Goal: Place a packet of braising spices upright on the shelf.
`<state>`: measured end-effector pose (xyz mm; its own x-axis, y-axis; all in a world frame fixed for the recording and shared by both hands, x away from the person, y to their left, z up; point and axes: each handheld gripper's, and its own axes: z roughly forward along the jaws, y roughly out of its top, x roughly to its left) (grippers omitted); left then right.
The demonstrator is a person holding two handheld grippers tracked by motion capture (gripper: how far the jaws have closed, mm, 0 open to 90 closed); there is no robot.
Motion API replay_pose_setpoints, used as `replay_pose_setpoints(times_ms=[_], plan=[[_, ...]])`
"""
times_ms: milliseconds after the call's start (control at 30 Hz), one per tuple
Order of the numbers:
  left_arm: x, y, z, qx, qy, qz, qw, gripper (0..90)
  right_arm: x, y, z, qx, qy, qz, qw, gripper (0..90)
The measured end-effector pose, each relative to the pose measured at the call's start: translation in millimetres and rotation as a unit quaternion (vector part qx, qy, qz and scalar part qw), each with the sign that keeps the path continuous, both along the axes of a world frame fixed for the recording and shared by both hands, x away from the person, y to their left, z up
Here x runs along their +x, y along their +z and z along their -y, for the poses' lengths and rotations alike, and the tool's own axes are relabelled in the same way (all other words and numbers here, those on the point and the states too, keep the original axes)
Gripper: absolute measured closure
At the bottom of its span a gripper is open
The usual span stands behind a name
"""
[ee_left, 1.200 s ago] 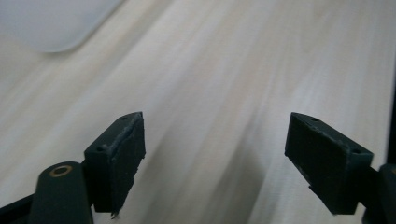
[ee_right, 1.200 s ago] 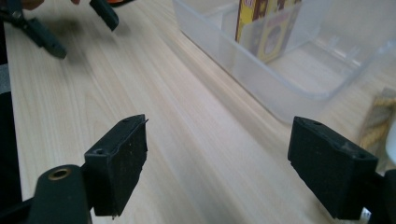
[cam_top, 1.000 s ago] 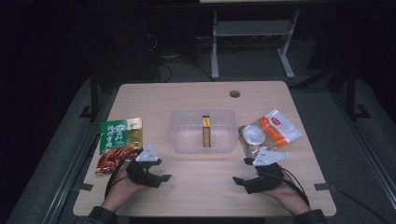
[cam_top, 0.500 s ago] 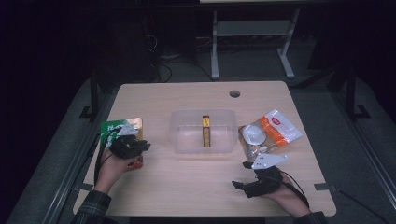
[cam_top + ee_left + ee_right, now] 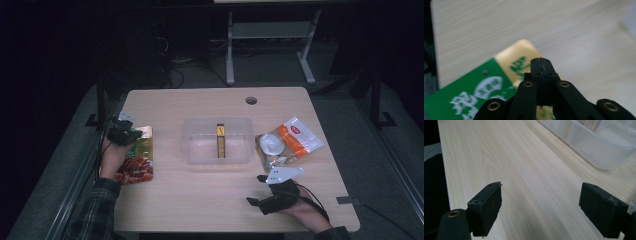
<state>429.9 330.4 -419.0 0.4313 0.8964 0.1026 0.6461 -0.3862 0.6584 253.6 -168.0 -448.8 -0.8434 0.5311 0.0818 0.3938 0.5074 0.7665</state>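
Jaws of the left gripper [image 5: 541,75] have just been closing and now meet with nothing between them, above the green packet [image 5: 474,95], which lies flat under the tips; right gripper [image 5: 540,207] gapes, well apart

One clear tub [image 5: 200,150]; one yellow box [image 5: 220,141]; four snack packets; two tools.
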Motion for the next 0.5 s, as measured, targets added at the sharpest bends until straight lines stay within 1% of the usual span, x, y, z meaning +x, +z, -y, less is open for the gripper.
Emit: replay_pose_setpoints(times_ms=[33,67,100,133,167,200,267,300,367,400,467,500], plan=[[4.3,-1.6,-4.2,-0.003,0.009,0.005,0.9999,89.7,0.1,-0.3,-0.4,-0.001,-0.001,0.0,1.0,16.6],[9.1,-4.7,-9.1,-0.007,0.023,0.002,0.9997,89.8,-0.1,-0.3,-1.0,-0.002,-0.003,-0.004,1.0,16.4],[11.8,-6.9,-11.6,-0.005,0.032,-0.001,0.9995,89.8,-0.1,-0.4,-1.0,-0.002,-0.003,-0.003,1.0,16.5],[17.4,-11.2,-19.7,-0.011,0.047,0.003,0.9988,89.8,0.0,-0.4,-1.1,-0.002,-0.002,-0.003,1.0,16.5],[17.4,-11.2,-19.7,-0.011,0.047,0.003,0.9988,89.8,0.0,-0.4,-1.1,-0.002,-0.002,-0.003,1.0,16.5],[19.9,-12.7,-23.1,-0.011,0.056,0.007,0.9983,89.8,0.1,-0.5,-1.1,-0.003,-0.001,-0.002,1.0,16.4],[24.5,-14.9,-29.0,-0.015,0.067,0.006,0.9977,89.8,0.3,-1.1,-1.4,-0.004,0.0,-0.003,1.0,16.3],[28.3,-17.6,-32.6,-0.012,0.071,0.01,0.9973,89.8,1.0,-1.9,-1.4,-0.006,0.001,-0.001,1.0,15.7],[29.7,-19.7,-34.0,-0.011,0.075,0.01,0.9971,89.8,1.1,-2.0,-1.6,-0.006,0.0,-0.003,1.0,15.2],[31.1,-22.6,-35.3,-0.016,0.078,0.006,0.9968,89.8,1.4,-2.3,-1.7,-0.007,0.0,-0.003,1.0,15.2],[34.6,-31.0,-37.1,-0.011,0.085,-0.004,0.9963,89.8,1.5,-2.8,-1.9,-0.007,0.001,-0.004,1.0,15.2],[35.5,-32.8,-37.2,-0.008,0.088,-0.005,0.9961,89.8,1.5,-2.9,-2.0,-0.008,0.002,-0.005,1.0,15.1]])
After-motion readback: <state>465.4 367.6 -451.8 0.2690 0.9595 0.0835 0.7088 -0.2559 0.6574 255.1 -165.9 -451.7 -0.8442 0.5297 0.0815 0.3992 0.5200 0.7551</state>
